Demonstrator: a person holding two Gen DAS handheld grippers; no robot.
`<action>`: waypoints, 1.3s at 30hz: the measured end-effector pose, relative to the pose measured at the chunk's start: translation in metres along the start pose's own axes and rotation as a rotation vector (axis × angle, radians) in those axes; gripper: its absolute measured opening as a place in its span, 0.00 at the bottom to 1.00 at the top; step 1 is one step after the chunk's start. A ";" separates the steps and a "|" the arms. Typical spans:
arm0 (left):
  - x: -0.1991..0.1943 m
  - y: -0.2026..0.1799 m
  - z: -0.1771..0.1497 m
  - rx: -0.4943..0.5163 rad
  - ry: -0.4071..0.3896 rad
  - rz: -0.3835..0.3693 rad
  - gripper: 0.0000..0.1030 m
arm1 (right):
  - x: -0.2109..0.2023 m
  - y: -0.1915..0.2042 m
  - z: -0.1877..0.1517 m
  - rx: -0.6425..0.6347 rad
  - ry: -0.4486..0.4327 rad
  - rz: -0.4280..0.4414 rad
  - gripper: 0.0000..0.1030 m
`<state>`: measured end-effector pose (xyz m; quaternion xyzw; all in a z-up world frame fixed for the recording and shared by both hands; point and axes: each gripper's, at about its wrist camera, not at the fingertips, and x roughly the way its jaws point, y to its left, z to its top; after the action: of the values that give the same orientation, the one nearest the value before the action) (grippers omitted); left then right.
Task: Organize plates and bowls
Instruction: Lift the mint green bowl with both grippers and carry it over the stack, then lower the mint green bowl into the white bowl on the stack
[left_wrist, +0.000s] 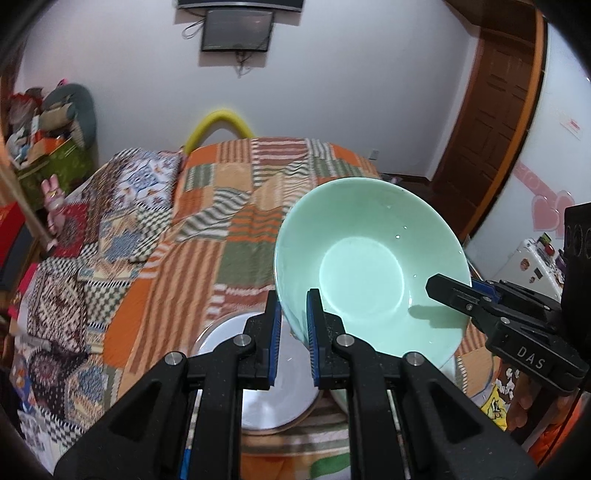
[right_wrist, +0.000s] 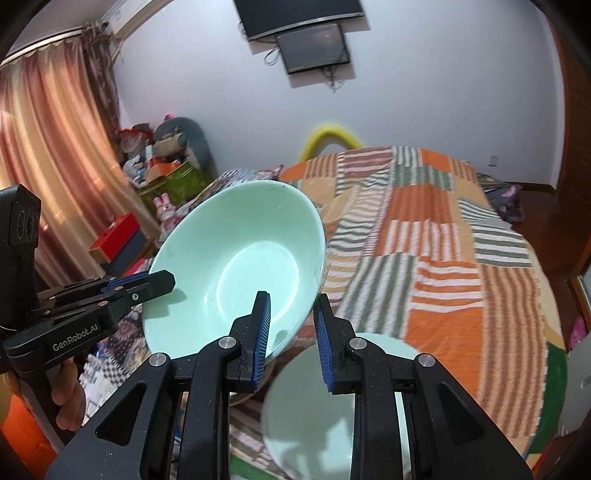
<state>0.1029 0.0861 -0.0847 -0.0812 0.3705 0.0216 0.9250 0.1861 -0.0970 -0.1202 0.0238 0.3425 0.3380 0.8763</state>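
A mint-green bowl (left_wrist: 362, 273) (right_wrist: 240, 266) hangs tilted above the bed, held by both grippers at opposite sides of its rim. In the left wrist view my left gripper (left_wrist: 294, 299) is shut on the bowl's near left rim, and my right gripper (left_wrist: 454, 290) clamps the right rim. In the right wrist view my right gripper (right_wrist: 291, 297) pinches the bowl's lower right edge, with the left gripper (right_wrist: 162, 280) gripping the far left edge. Below the bowl lie a white plate (left_wrist: 258, 391) and a pale green dish (right_wrist: 314, 406), both blurred.
A patchwork quilt in orange, green and white stripes (left_wrist: 229, 206) (right_wrist: 443, 258) covers the bed under the dishes. Boxes and soft toys (left_wrist: 48, 125) pile up at the far left. A wooden door (left_wrist: 495, 122) stands right. A person's hand (right_wrist: 66, 402) holds the left gripper's handle.
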 end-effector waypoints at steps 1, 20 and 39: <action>0.000 0.005 -0.003 -0.011 0.004 0.006 0.12 | 0.004 0.004 -0.001 -0.006 0.007 0.009 0.21; 0.037 0.070 -0.057 -0.149 0.128 0.055 0.12 | 0.068 0.044 -0.046 -0.037 0.186 0.065 0.21; 0.074 0.094 -0.086 -0.207 0.217 0.094 0.12 | 0.101 0.056 -0.066 -0.063 0.283 0.049 0.21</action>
<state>0.0881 0.1634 -0.2097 -0.1605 0.4673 0.0939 0.8643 0.1671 -0.0048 -0.2138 -0.0432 0.4512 0.3697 0.8111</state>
